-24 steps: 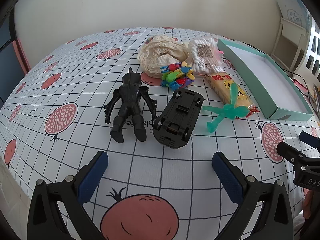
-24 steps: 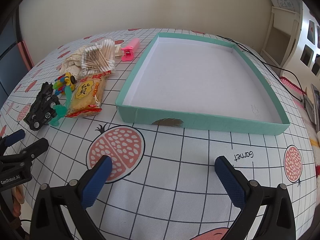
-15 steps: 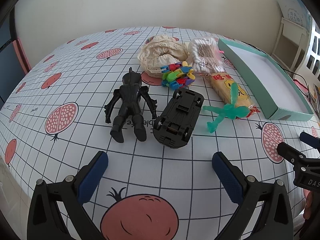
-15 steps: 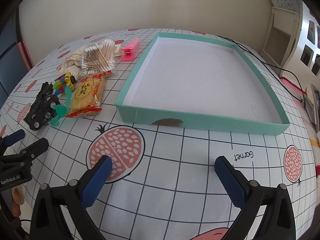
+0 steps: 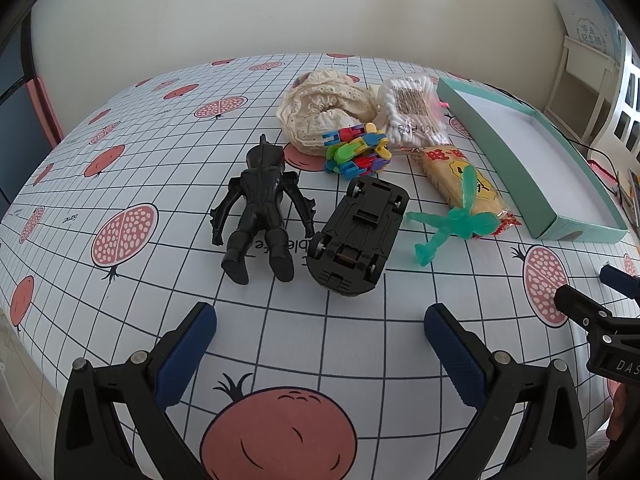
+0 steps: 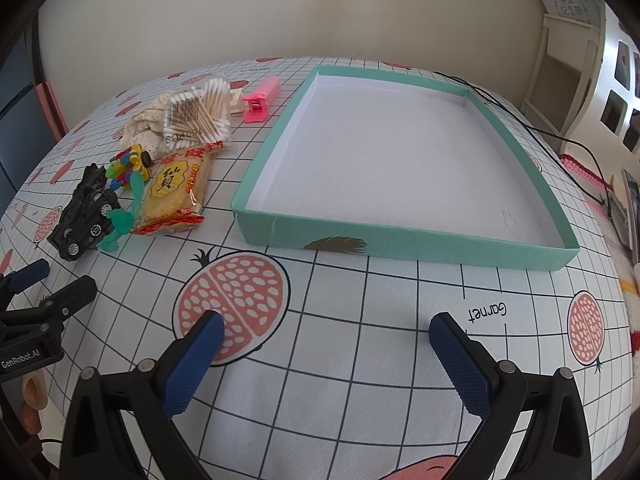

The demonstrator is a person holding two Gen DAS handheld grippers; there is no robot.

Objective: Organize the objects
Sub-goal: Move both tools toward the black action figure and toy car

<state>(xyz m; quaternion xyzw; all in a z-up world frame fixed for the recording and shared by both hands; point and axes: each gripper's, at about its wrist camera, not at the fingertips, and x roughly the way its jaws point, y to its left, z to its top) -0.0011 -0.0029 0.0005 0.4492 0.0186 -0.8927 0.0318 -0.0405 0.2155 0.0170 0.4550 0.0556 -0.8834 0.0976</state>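
Spread wide across the view, a tabletop (image 6: pixel 360 360) under white grid cloth printed with pomegranates. Sitting on its right half, a shallow teal tray (image 6: pixel 400 240) with a white floor, nothing inside it. Low in the right wrist view, right hand-held gripper (image 6: pixel 326 354), blue pads spread far apart over bare cloth just short of the tray's near wall. Low in the left wrist view, left hand-held gripper (image 5: pixel 320 340), likewise gaping, holding nothing, aimed at the clutter left of the tray. Nearest its pads, a black toy car (image 5: pixel 358 236) flipped on its roof, wheels up. Just beside that, to the left, a black action figure (image 5: pixel 260 208) lying face down. Farther back, a cream lace cloth (image 5: pixel 324 110) bunched up, touching a bag of cotton swabs (image 5: pixel 412 112). In front of the swabs, a yellow snack packet (image 5: pixel 460 180) with a green propeller toy (image 5: pixel 456 218) lying across it. Between cloth and car, a knot of colourful plastic links (image 5: pixel 356 152). Smallest, behind the swabs, a pink clip (image 6: pixel 260 98).
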